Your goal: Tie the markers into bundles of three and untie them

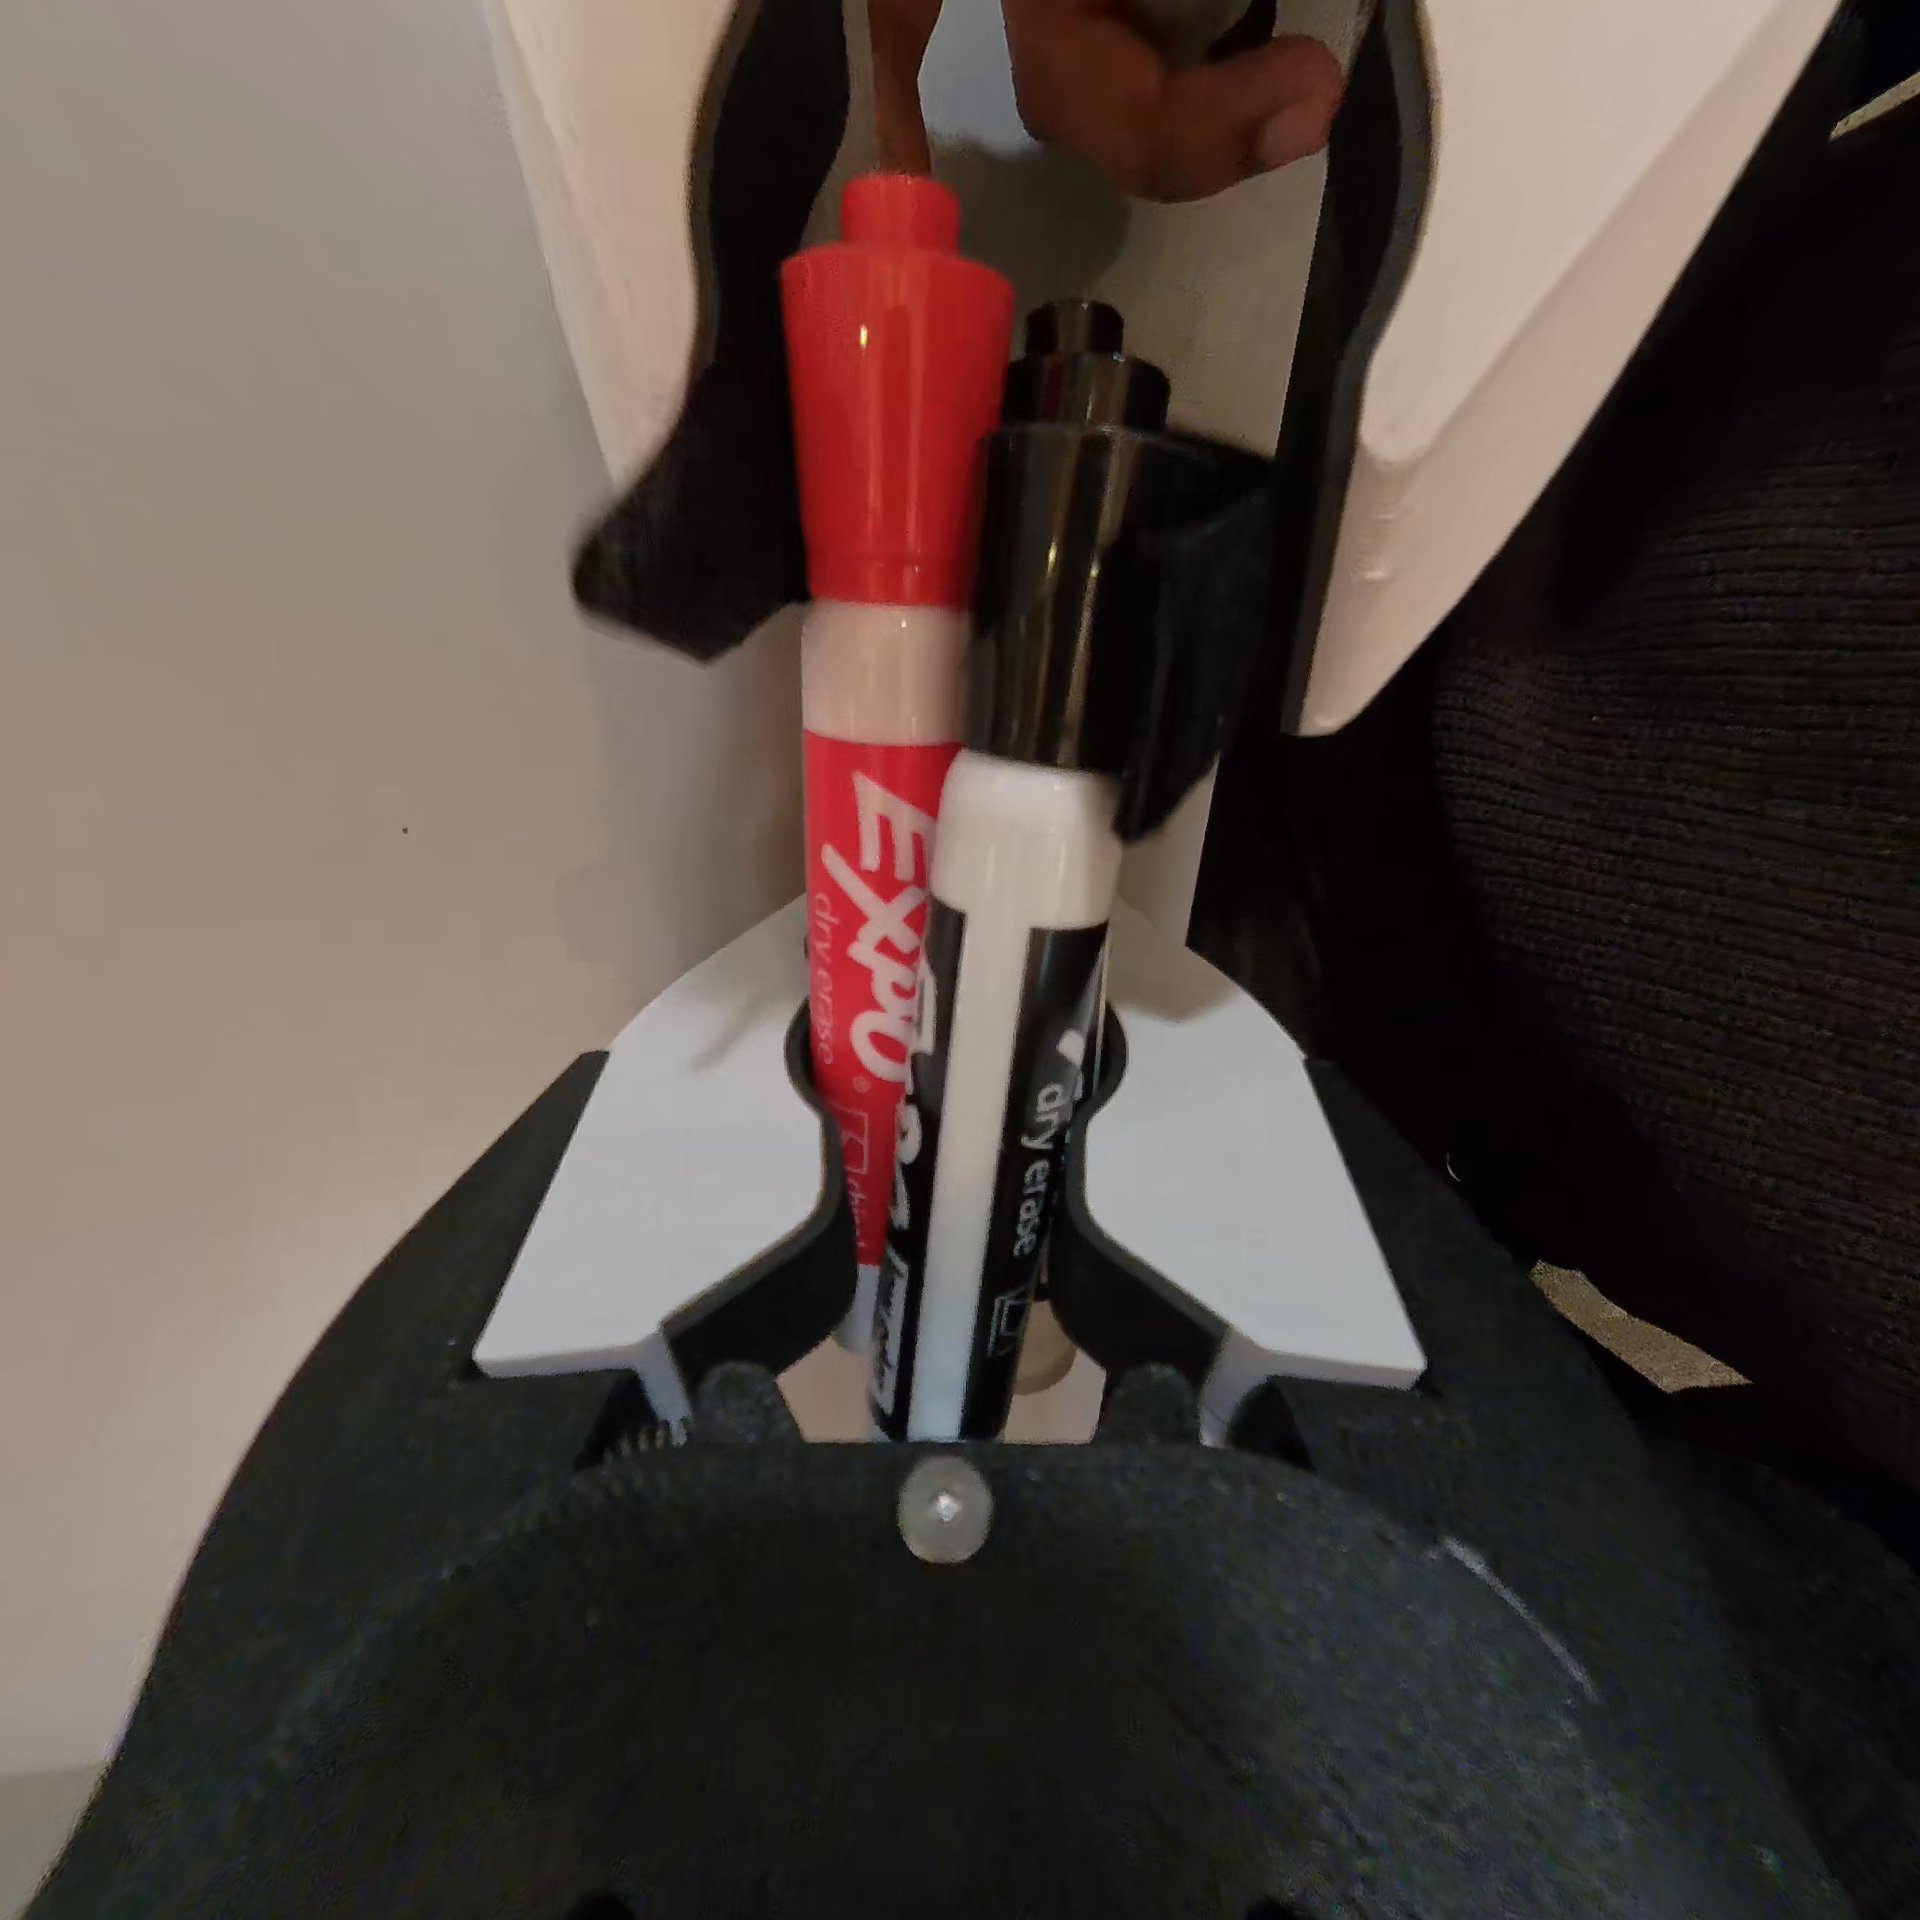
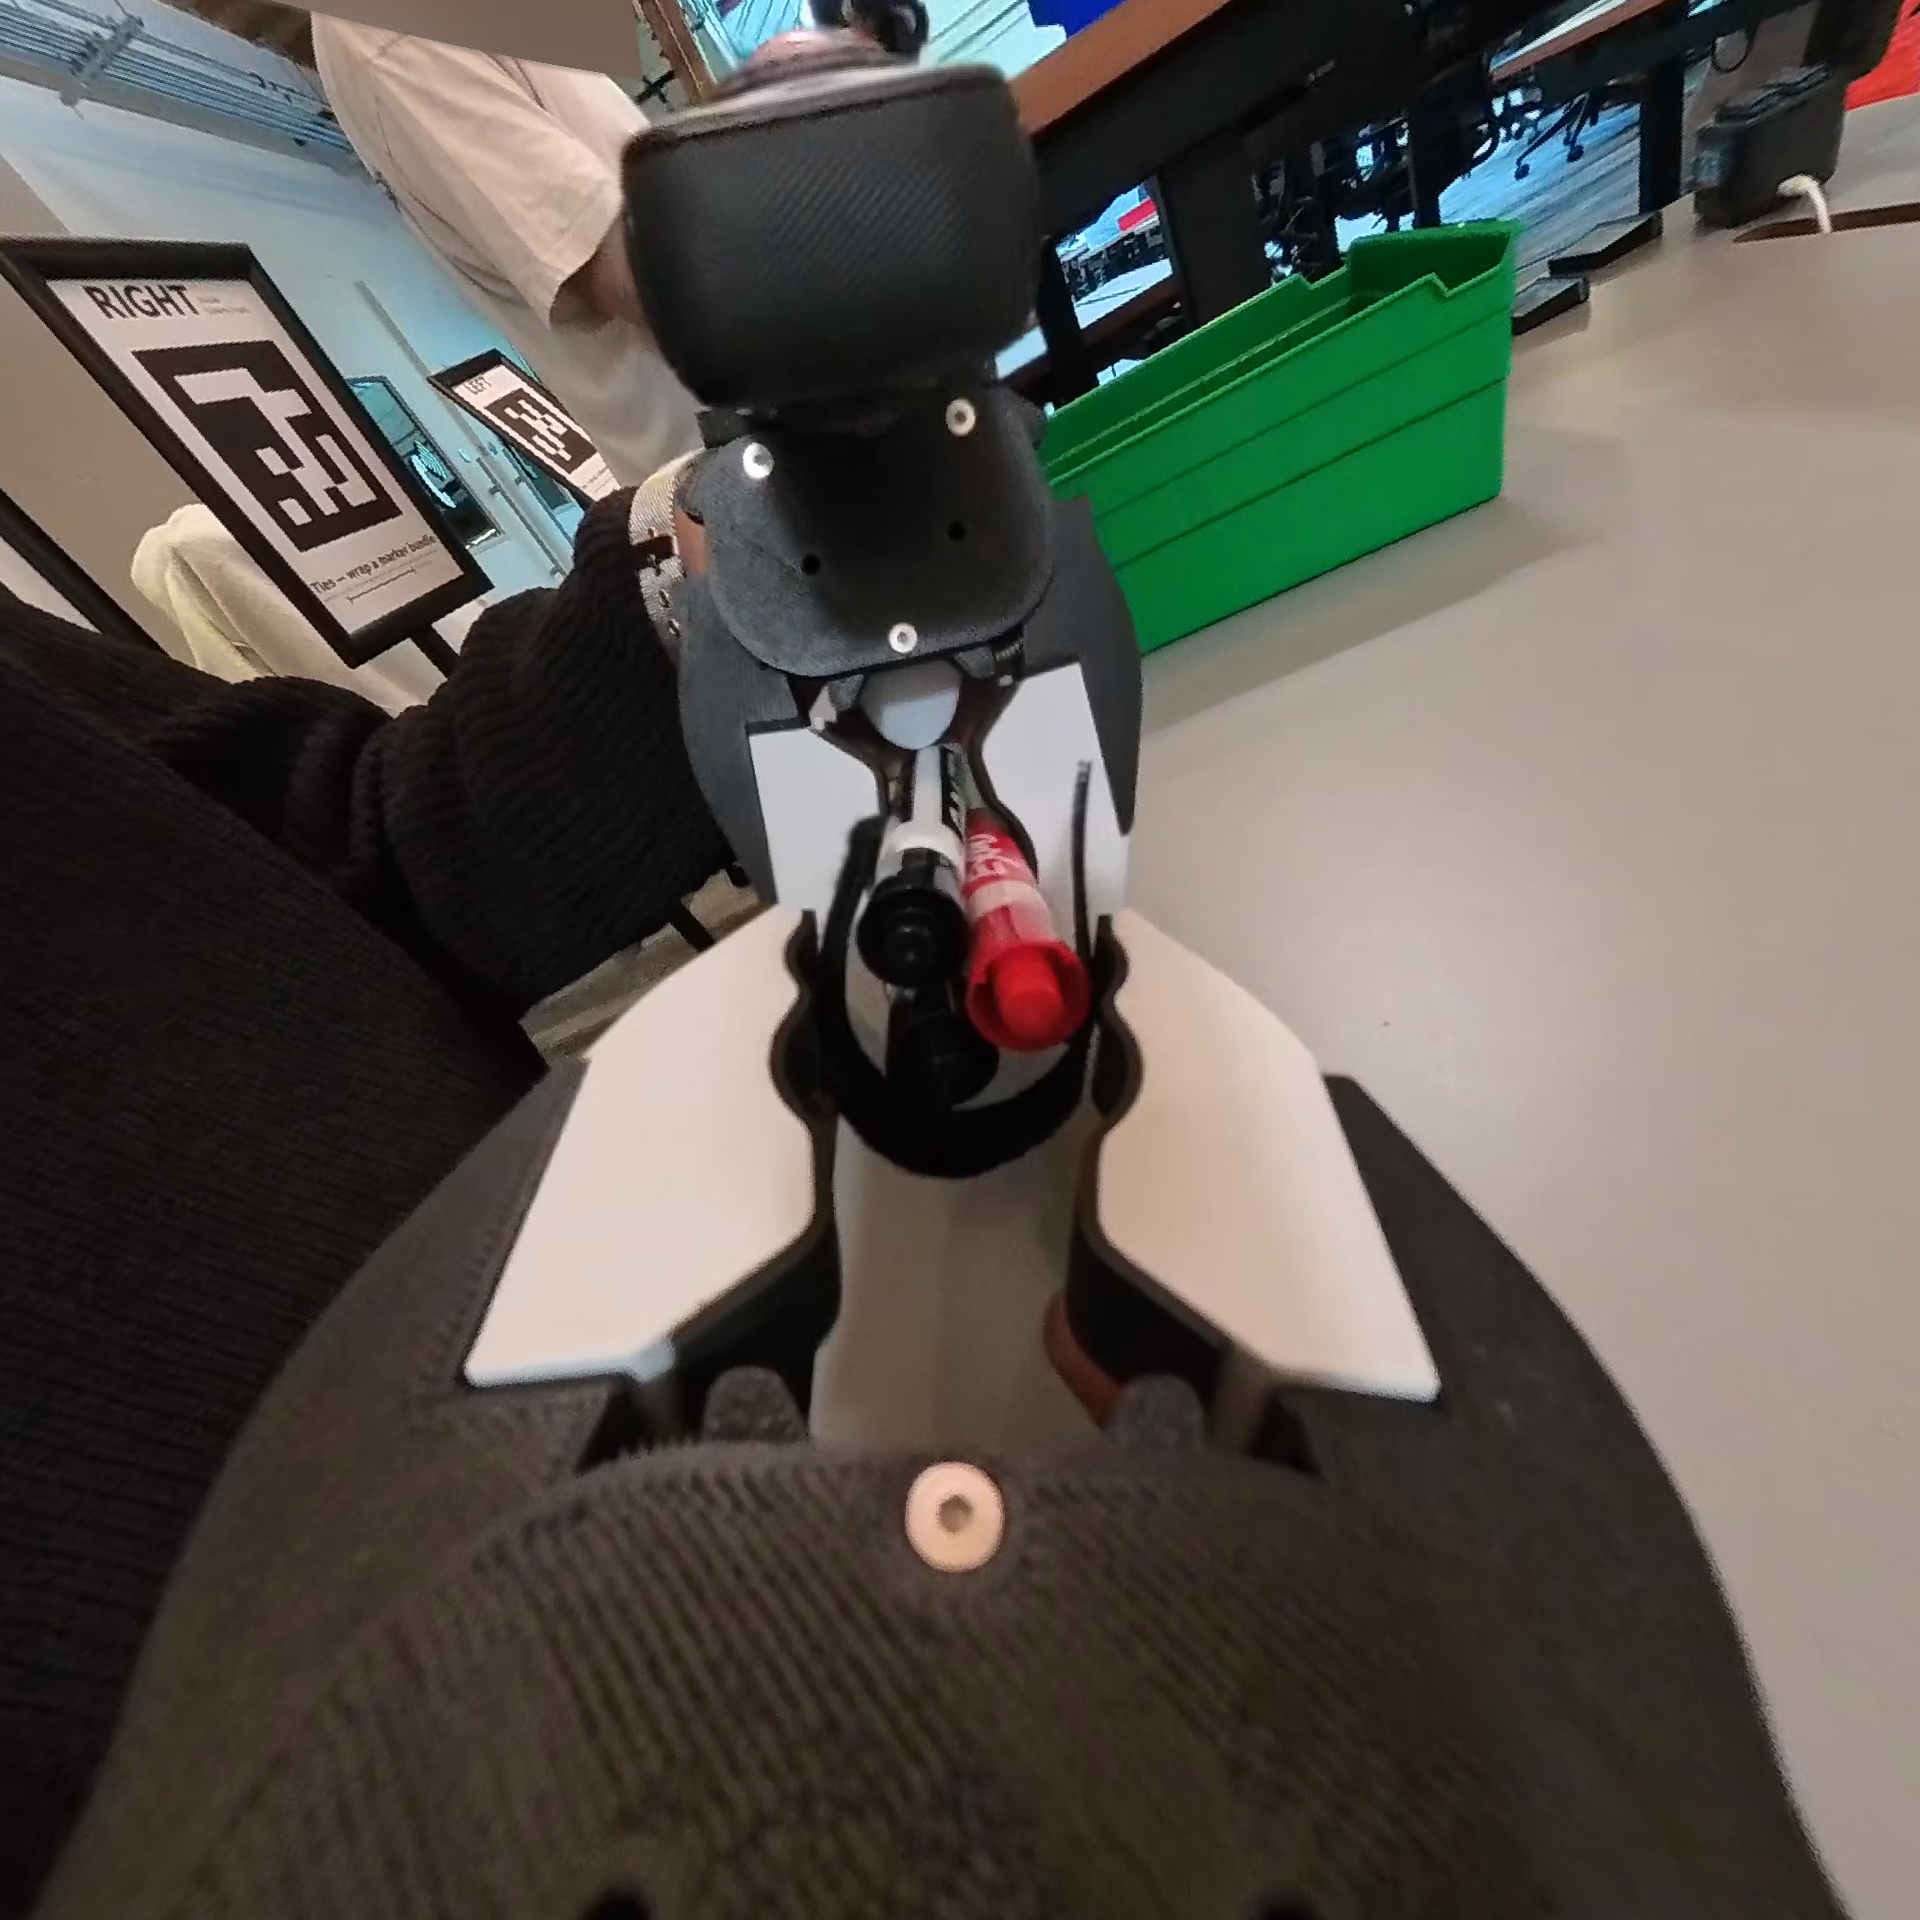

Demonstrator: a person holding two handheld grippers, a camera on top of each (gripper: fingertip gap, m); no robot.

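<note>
My left gripper [image 1: 956, 1039] is shut on a bundle of three markers that points forward: a red marker [image 1: 894, 468] and two black markers [image 1: 1081, 582]. My right gripper [image 2: 956, 956] faces it, jaws apart on either side of the marker caps. A black elastic band [image 2: 956, 1143] hangs stretched between the right fingers, around the cap ends. In the right wrist view the red marker [image 2: 1023, 987] and the black markers [image 2: 914, 925] point at the camera, held by the left gripper [image 2: 935, 831]. In the left wrist view the band [image 1: 665, 561] shows beside the caps.
A stack of green bins [image 2: 1299, 436] stands on the grey table [image 2: 1558, 831] at the back right. Framed signs [image 2: 239, 436] stand at the left. A black sleeve [image 2: 260, 831] fills the left side. A person in a light shirt [image 2: 499, 156] stands behind. There is about 7 centimeters between the tips of the two grippers.
</note>
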